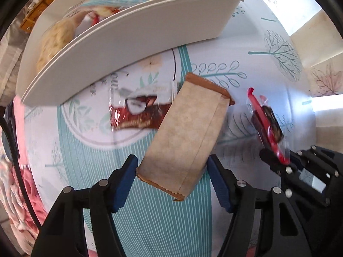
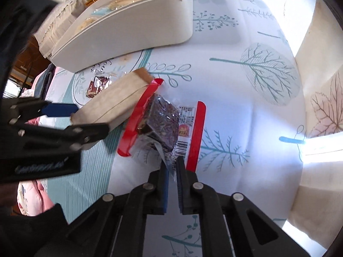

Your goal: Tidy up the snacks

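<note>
A tan paper snack packet (image 1: 186, 135) lies on the patterned tablecloth. My left gripper (image 1: 171, 180) is open with its blue pads on either side of the packet's near end, not clamped. It shows in the right wrist view (image 2: 85, 117) around the same packet (image 2: 115, 98). My right gripper (image 2: 172, 169) is shut on the clear wrapper edge of a dark cake snack with red strips (image 2: 163, 124), also seen in the left wrist view (image 1: 265, 122). A red-brown snack packet (image 1: 135, 111) lies behind the tan one.
A white plastic bin (image 1: 133, 40) holding wrapped pastries (image 1: 55, 38) stands at the back of the table; it also shows in the right wrist view (image 2: 137, 21). Pink cloth (image 1: 23, 175) hangs off the table's left edge. A beige wall (image 2: 321, 98) is at the right.
</note>
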Demonstrator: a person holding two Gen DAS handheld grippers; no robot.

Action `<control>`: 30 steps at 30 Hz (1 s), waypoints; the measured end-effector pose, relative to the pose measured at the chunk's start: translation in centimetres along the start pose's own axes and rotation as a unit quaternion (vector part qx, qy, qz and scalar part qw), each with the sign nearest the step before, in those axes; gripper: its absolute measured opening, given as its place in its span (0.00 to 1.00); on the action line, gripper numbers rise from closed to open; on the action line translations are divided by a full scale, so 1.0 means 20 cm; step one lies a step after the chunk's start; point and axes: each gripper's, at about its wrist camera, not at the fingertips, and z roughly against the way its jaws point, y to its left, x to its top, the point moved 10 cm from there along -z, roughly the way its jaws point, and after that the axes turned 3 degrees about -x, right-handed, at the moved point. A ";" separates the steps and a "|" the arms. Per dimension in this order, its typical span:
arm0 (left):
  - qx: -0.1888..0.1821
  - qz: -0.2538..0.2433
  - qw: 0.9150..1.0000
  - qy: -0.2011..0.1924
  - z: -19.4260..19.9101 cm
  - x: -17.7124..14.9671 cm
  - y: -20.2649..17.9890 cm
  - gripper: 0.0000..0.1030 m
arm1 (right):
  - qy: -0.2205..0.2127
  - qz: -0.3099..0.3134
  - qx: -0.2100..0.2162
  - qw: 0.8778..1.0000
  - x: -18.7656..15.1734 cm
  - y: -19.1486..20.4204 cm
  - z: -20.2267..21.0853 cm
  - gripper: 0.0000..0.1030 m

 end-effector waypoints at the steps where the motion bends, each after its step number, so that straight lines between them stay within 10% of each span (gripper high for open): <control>1: -0.005 0.006 1.000 -0.002 0.01 -0.04 0.02 0.58 | 0.005 -0.003 0.001 1.000 -0.01 -0.01 0.01 0.06; 16: -0.052 0.112 0.992 -0.010 0.23 -0.48 0.23 0.55 | 0.103 -0.100 0.040 0.989 -0.19 0.05 0.03 0.05; 30: -0.094 0.094 0.989 -0.071 0.69 -0.26 0.52 0.53 | 0.118 -0.165 0.100 0.974 -0.09 0.37 0.20 0.04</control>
